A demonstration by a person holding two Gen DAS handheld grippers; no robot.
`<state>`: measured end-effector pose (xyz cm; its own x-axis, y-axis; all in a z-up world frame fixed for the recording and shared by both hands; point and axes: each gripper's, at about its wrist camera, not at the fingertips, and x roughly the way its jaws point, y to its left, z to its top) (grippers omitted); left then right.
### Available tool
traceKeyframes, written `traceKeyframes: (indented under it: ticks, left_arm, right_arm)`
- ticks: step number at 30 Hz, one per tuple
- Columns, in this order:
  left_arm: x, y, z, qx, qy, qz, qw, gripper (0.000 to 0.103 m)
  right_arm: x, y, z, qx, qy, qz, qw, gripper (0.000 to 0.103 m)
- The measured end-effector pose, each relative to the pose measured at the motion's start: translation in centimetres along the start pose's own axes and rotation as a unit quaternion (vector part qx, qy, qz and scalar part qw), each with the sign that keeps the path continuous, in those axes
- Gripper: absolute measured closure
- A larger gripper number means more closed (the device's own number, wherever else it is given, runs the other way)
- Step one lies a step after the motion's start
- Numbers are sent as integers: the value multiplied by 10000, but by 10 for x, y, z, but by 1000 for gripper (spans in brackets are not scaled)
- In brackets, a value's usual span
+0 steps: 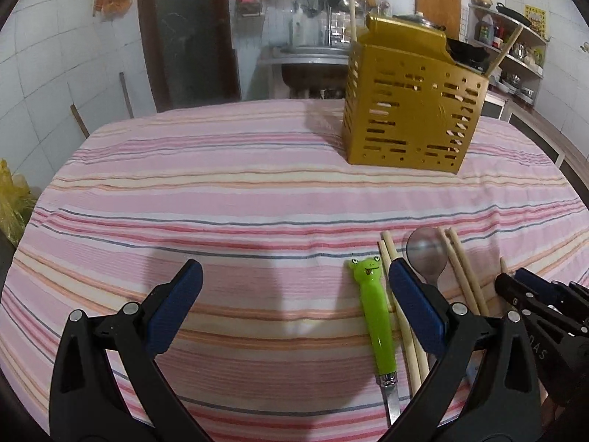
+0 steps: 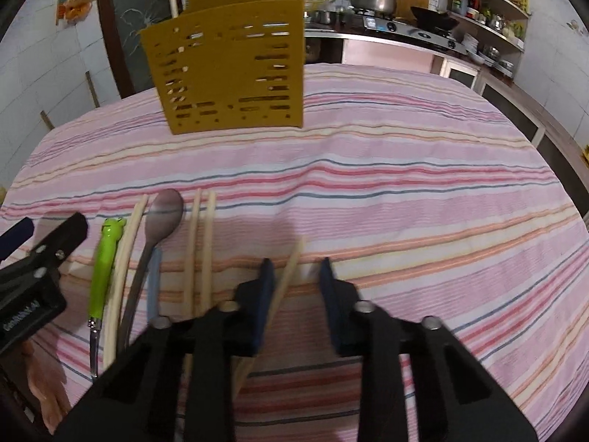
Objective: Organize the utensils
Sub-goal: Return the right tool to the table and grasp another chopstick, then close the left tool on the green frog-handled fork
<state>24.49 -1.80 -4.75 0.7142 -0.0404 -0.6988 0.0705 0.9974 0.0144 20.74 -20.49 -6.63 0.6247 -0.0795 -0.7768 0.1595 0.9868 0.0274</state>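
A gold slotted utensil holder (image 1: 410, 110) stands at the far side of the striped tablecloth, with chopsticks sticking out of it; it also shows in the right wrist view (image 2: 232, 70). Near the front lie a green frog-handled utensil (image 1: 375, 313), several wooden chopsticks (image 1: 464, 272) and a metal spoon (image 1: 427, 254). My left gripper (image 1: 294, 280) is open and empty, left of the frog utensil. My right gripper (image 2: 296, 276) is open around one chopstick (image 2: 289, 276), which lies against the left pad. The same row shows in the right wrist view: frog utensil (image 2: 103, 258), spoon (image 2: 162, 217).
The table is covered by a pink striped cloth (image 2: 405, 184). Behind it are a sink (image 1: 309, 59), a stove with pots (image 2: 405, 18) and shelves (image 2: 489, 11). The left gripper's body (image 2: 33, 280) shows at the left of the right wrist view.
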Motion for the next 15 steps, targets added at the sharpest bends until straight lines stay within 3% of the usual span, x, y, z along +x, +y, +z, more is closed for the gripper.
traceKeyframes:
  ticks: [5, 10, 15]
  left_arm:
    - [8, -5, -1, 48, 201, -124, 9997, 8]
    - [15, -9, -4, 78, 399, -187, 9990, 16]
    - [18, -11, -5, 98, 484, -229, 9985, 20]
  right_arm:
    - [3, -6, 5, -13, -2, 137, 9999, 96]
    - [10, -17, 16, -152, 118, 282, 9994, 96]
    - [9, -14, 11, -220, -36, 238, 9995, 96]
